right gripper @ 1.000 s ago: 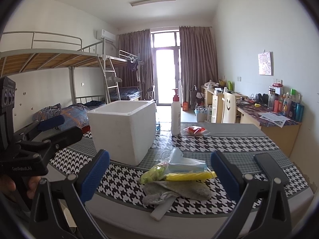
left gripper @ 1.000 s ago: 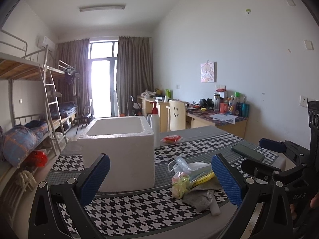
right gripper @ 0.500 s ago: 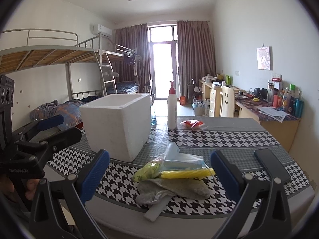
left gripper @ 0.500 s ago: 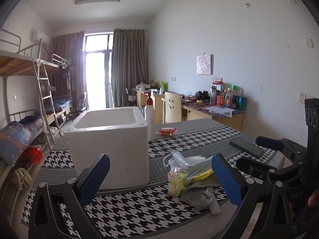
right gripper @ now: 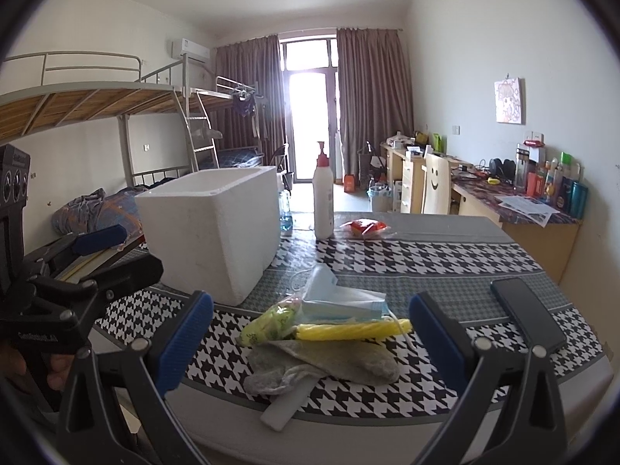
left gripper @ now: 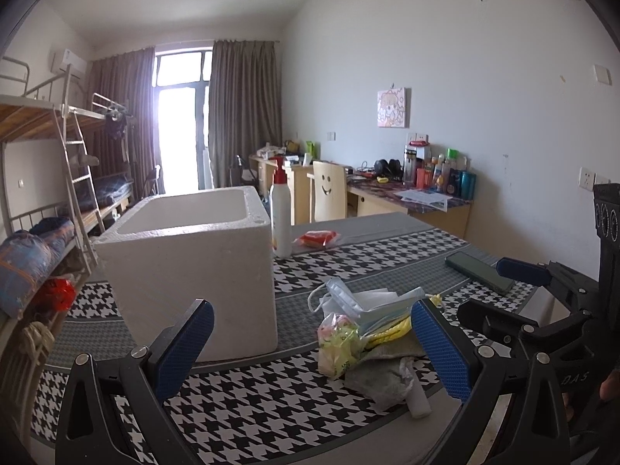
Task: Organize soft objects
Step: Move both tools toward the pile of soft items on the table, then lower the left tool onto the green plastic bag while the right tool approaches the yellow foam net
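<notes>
We hold both tools short of the near edge of the table (right gripper: 445, 267), and neither grips anything. The left tool (left gripper: 310, 343) has its blue pads spread wide, and so does the right tool (right gripper: 310, 333); both face the heap of soft things (right gripper: 321, 325) lying on the houndstooth cloth.

The heap sits just right of the white foam box (left gripper: 193, 267), near it but apart. In it we see a yellow twisted rope (right gripper: 352, 329) lying across a grey cloth (right gripper: 329, 360), blue face masks (right gripper: 341, 306) behind, and a small greenish-yellow bag (right gripper: 271, 319) at the left end. A white flat strip (right gripper: 286, 403) pokes out from under the cloth towards us.

The step in hand looks like the first pick, with the open box as the likely bin. We do best to take one item at a time, starting with the topmost, the rope, pinching it at its middle so that both ends hang evenly. The mask loops may snag on neighbours, so we lift slowly and let the other tool pin the heap down. The dark phone (right gripper: 531, 314) to the right is not soft; we leave it alone.
</notes>
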`<control>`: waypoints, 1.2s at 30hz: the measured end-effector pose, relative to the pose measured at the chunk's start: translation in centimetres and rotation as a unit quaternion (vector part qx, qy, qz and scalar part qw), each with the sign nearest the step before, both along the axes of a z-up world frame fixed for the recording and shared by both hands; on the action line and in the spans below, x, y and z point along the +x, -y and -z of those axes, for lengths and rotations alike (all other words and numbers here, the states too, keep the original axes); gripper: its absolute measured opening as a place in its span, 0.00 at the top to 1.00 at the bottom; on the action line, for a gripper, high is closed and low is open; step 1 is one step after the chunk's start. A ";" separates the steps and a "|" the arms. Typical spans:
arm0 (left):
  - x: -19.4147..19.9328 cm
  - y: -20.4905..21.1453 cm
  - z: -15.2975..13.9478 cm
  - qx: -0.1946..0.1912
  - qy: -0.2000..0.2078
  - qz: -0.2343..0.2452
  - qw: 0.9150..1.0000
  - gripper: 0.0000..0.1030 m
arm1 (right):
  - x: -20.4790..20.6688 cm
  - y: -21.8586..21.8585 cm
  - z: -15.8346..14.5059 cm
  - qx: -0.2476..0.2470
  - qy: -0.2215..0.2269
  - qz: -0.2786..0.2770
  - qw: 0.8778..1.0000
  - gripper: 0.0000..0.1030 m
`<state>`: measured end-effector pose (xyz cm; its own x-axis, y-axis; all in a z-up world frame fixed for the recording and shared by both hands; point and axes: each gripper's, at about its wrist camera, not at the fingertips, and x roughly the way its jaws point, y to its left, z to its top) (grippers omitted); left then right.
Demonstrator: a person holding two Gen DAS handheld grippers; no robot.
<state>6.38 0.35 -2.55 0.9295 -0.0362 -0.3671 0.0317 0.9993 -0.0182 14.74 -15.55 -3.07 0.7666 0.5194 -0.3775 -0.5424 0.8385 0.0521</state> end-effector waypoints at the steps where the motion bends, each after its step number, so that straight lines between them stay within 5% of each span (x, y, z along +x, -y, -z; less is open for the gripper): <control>1: 0.2 0.1 0.1 -0.001 -0.002 0.001 1.000 0.01 | 0.1 0.0 0.1 -0.001 -0.001 0.001 1.000 0.01; 36: 5.6 0.8 3.9 -0.004 -0.089 0.022 0.996 0.01 | 3.6 1.2 3.2 -0.019 -0.065 0.026 0.997 0.01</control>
